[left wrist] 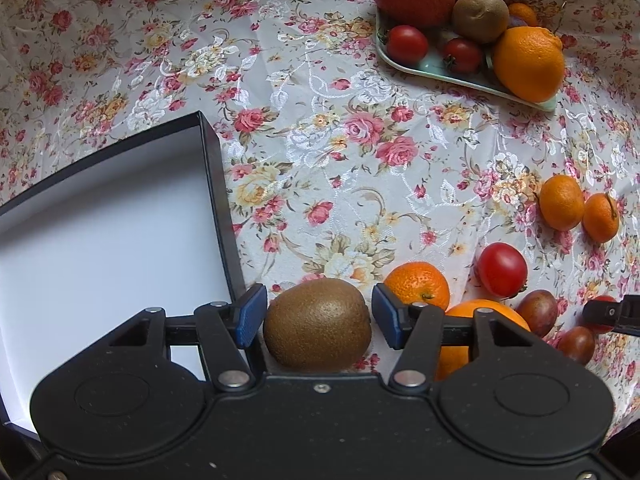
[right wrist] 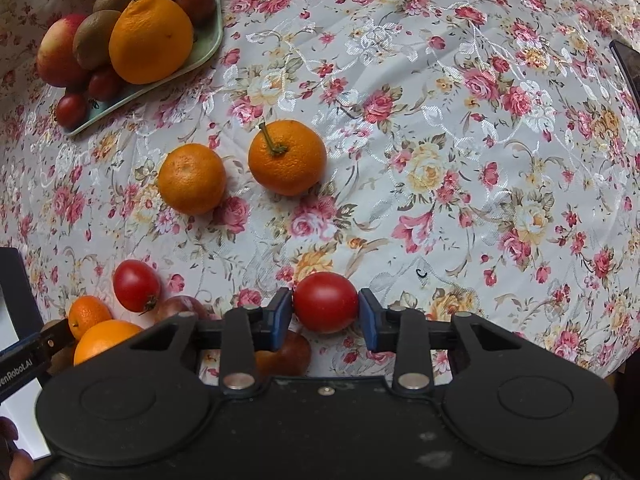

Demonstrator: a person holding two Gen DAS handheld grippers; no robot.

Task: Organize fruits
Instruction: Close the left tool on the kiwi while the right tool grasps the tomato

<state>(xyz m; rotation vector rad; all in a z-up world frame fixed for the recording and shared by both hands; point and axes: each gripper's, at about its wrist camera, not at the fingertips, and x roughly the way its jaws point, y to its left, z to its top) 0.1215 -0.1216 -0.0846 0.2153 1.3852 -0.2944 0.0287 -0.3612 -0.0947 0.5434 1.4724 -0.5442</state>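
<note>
My left tool [left wrist: 319,319] brackets a kiwi [left wrist: 318,325] on the floral worktop [left wrist: 328,152], pads just beside it, grip uncertain, next to an open box [left wrist: 100,232]. My right tool [right wrist: 325,314] clamps a tomato [right wrist: 325,302]. A fruit tray [right wrist: 208,46] sits far back.

A kiwi [left wrist: 318,324] lies just right of the box [left wrist: 100,240]. Right of it cluster a mandarin [left wrist: 418,284] and tomato [left wrist: 502,269]. Further back, a tray [left wrist: 432,65] holds piled fruit.
</note>
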